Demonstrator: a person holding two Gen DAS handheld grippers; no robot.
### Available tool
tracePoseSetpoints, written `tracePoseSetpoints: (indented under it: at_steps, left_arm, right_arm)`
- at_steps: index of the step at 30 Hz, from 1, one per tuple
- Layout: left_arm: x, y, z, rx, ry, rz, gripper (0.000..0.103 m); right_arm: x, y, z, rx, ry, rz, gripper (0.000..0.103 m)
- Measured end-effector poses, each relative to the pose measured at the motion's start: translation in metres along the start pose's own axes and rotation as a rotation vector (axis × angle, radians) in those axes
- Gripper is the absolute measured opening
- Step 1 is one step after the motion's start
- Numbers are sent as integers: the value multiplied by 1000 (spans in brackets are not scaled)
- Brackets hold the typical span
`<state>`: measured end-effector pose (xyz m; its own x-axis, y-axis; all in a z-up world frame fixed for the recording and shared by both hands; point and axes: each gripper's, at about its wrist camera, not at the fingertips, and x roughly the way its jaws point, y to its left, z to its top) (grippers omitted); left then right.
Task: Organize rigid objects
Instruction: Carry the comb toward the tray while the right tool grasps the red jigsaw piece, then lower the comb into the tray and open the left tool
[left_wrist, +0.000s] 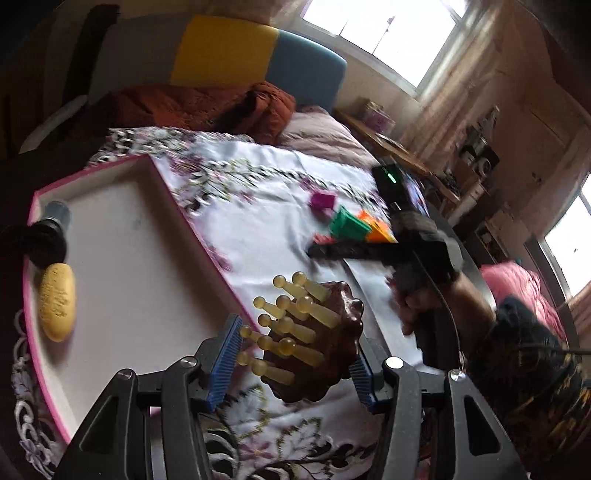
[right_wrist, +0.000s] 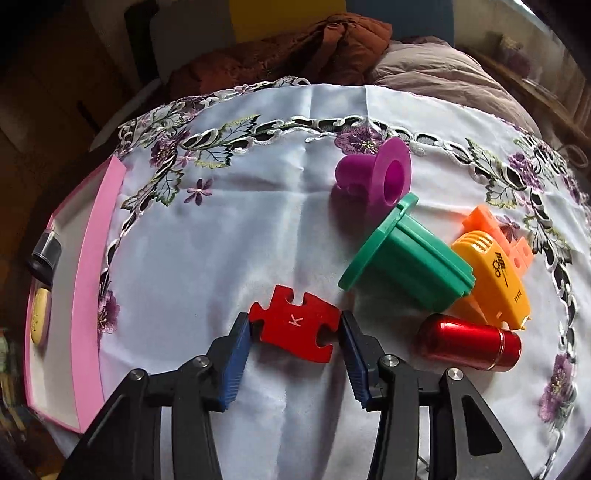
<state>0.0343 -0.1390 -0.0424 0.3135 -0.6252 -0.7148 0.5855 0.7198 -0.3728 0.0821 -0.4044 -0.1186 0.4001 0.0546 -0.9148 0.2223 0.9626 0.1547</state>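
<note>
Red puzzle piece (right_wrist: 295, 326) between right fingers (right_wrist: 236, 354), both pads touching

Embroidered white cloth (right_wrist: 207, 258) covers what seems a bed, bearing pink-rimmed box (right_wrist: 88, 295).

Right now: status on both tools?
Left tool shut on brown massage brush, beside pink box. Right tool clamping red puzzle piece on cloth. Nothing blocking.

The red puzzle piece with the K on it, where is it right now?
In the right wrist view the red puzzle piece lies on the embroidered cloth between the right gripper pads, just left of the red metal cylinder and below the green cup.
</note>
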Motion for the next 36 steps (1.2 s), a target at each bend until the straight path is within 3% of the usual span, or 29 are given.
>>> tracePoseSetpoints:
  at_steps: [8,12,18,26,29,33,36]
  left_arm:
    - [-11,72,32,-164,-48,129,55]
    - [-9,98,50,-192,-57,181,55]
    - [14,121,76,-183,-47,220,55]
    - [58,149,97,-154,9,341,55]
    - [67,148,102,-95,19,390,56]
    - [56,143,104,-86,-12,394,76]
    - [36,135,103,-75,-58,401,77]
  right_arm:
    - [0,7,-2,-42,-1,-35,48]
    - [1,11,-1,-64,-5,-48,48]
    - [1,14,-3,-90,-14,-57,48]
    - [1,16,-2,-107,-19,-53,48]
    - [1,16,-3,-110,-18,-51,48]
    - [0,17,-2,-112,-18,-51,48]
    - [0,17,-2,-115,-18,-52,48]
